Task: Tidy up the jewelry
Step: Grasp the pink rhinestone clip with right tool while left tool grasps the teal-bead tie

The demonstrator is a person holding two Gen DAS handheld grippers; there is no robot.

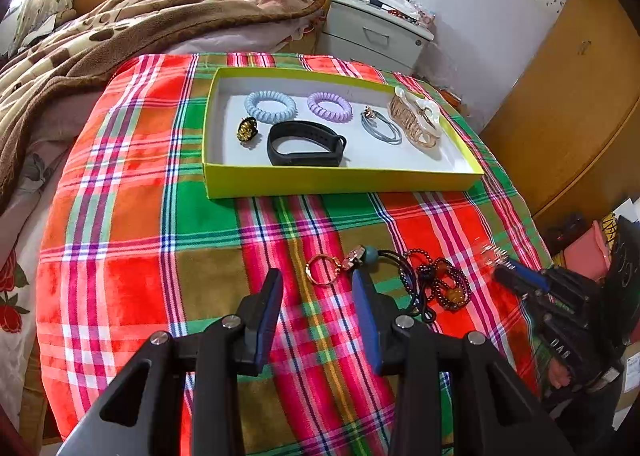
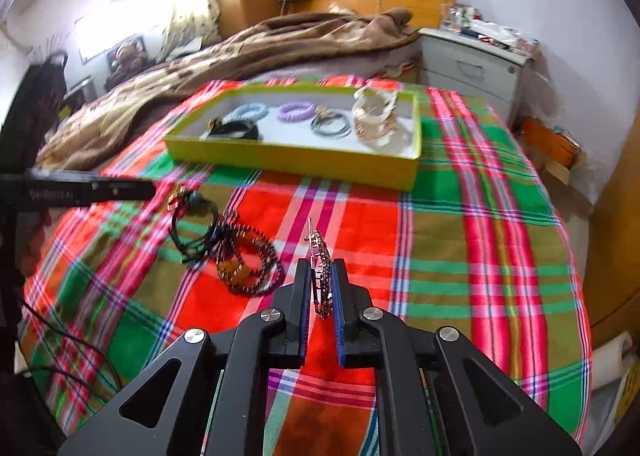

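A yellow-green tray [image 1: 340, 184] [image 2: 288, 160] lies on the plaid cloth. It holds a blue coil hair tie [image 1: 271, 106], a purple coil tie [image 1: 329, 106], a black wristband [image 1: 306, 144], a small gold clip [image 1: 246, 129], grey elastics [image 1: 380, 124] and a gold claw clip [image 1: 416, 118]. Loose on the cloth are a gold ring [image 1: 322, 270], a black cord with a teal bead [image 1: 370, 254] and a dark bead bracelet [image 1: 440, 284] [image 2: 248, 268]. My left gripper [image 1: 316, 280] stands open just short of the ring, holding nothing. My right gripper [image 2: 322, 264] is shut on a sparkly jewelled pin [image 2: 320, 252], lifted off the cloth.
The plaid cloth [image 1: 160, 216] covers the near end of a bed, with a brown blanket [image 1: 120, 24] heaped behind the tray. A white nightstand [image 1: 376, 36] stands at the back right and a wooden wardrobe [image 1: 580, 96] on the right. Cables [image 2: 60, 356] hang off the left edge.
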